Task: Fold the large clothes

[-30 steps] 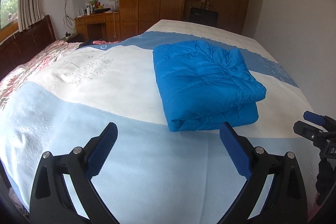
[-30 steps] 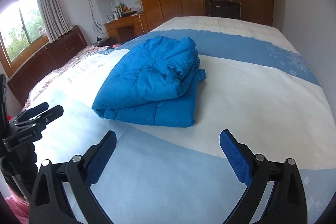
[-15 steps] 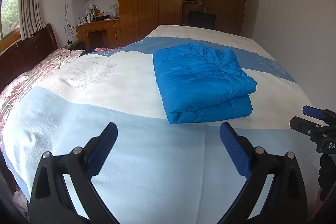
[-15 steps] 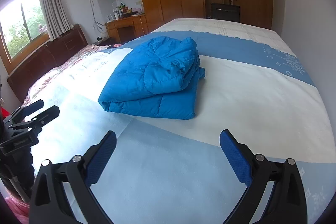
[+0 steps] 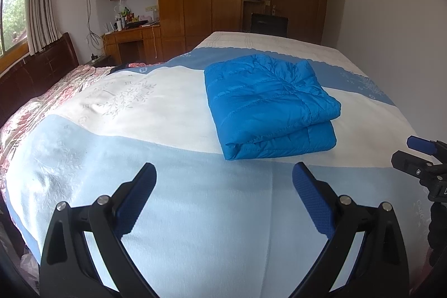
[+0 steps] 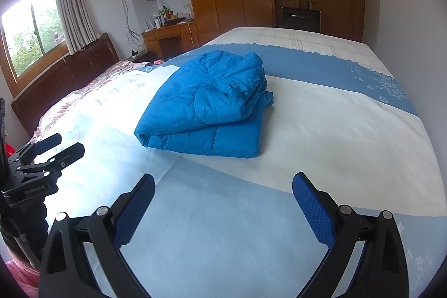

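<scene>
Item: blue puffer jacket (image 5: 268, 105), folded, on the bed (image 5: 167, 200).
My left tongs (image 5: 223, 186) and right tongs (image 6: 223, 192) hover wide open, empty; fold looks finished.

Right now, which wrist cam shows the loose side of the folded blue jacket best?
Right wrist: the blue jacket shows its bunched top layer and stacked open edges. Left wrist sees the jacket mostly from its flat top and near fold, hiding the loose side.

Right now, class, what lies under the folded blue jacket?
The blue jacket rests on the bedspread, over its white band. The part of the bedspread directly beneath is covered, so anything there cannot be seen.
</scene>
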Demonstrator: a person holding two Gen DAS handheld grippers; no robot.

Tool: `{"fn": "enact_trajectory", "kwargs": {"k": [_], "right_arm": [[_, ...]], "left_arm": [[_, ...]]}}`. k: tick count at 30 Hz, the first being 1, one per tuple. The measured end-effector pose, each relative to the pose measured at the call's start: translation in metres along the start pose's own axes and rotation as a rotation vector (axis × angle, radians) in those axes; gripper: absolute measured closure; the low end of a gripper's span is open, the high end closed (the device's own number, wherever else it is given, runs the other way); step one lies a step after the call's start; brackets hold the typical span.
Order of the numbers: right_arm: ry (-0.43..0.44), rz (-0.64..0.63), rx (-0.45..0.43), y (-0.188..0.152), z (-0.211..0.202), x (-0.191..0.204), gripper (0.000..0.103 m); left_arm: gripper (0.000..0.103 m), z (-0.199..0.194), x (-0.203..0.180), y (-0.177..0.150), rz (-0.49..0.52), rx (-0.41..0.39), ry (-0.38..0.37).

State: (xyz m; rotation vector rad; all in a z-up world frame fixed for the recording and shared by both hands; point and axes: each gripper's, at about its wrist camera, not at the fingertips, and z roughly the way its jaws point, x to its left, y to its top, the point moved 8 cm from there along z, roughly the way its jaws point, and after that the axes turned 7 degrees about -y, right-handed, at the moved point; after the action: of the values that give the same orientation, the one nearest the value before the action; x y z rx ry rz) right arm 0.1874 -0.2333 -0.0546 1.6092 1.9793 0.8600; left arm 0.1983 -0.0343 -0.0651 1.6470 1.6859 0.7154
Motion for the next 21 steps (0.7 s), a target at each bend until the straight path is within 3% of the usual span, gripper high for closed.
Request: {"fn": "enact_trajectory", "kwargs": {"k": [21], "right_arm": [[0.01,-0.003,0.005,0.0022,0.0044,0.0002,0.004]], "left_arm": [[0.006,-0.0038,0.0008,-0.0003,0.012,-0.003,-0.005]]}}
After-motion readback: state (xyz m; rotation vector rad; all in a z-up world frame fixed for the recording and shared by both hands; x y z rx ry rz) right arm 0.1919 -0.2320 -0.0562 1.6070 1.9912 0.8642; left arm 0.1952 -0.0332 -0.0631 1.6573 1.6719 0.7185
